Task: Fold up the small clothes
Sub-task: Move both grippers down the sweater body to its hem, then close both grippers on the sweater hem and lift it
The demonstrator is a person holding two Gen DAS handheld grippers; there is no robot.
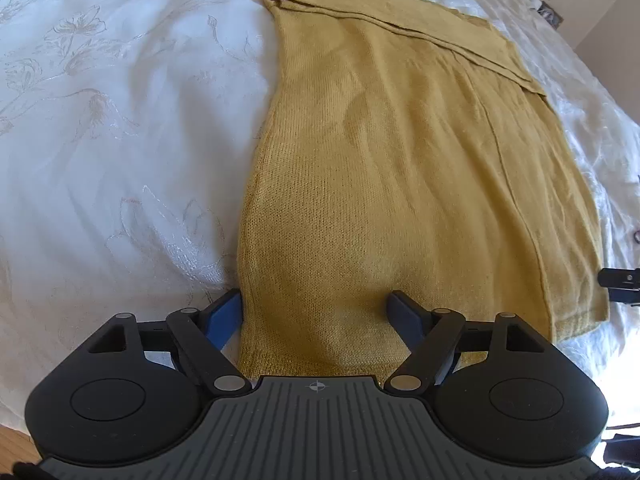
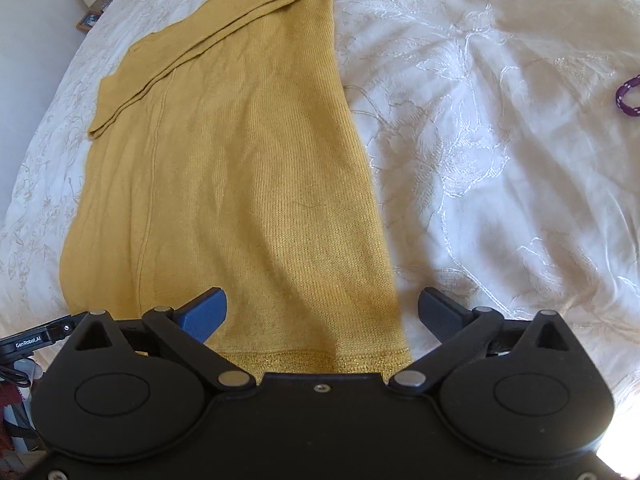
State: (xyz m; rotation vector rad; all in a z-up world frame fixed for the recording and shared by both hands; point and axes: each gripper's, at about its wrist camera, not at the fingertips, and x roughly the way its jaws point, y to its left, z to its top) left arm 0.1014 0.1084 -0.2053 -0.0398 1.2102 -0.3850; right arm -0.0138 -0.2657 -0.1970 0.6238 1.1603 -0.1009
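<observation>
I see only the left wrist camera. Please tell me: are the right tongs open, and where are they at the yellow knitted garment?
Observer: The right tongs are open and hold nothing, at the hem of the mustard-yellow knitted garment.
Operator: At which corner?
Observer: The right hem corner. One finger is over the knit, the other over the white embroidered bedcover.
Operator: Does anything else lie on that side?
Observer: A purple braided cord lies far right on the bedcover, apart from the garment.
</observation>
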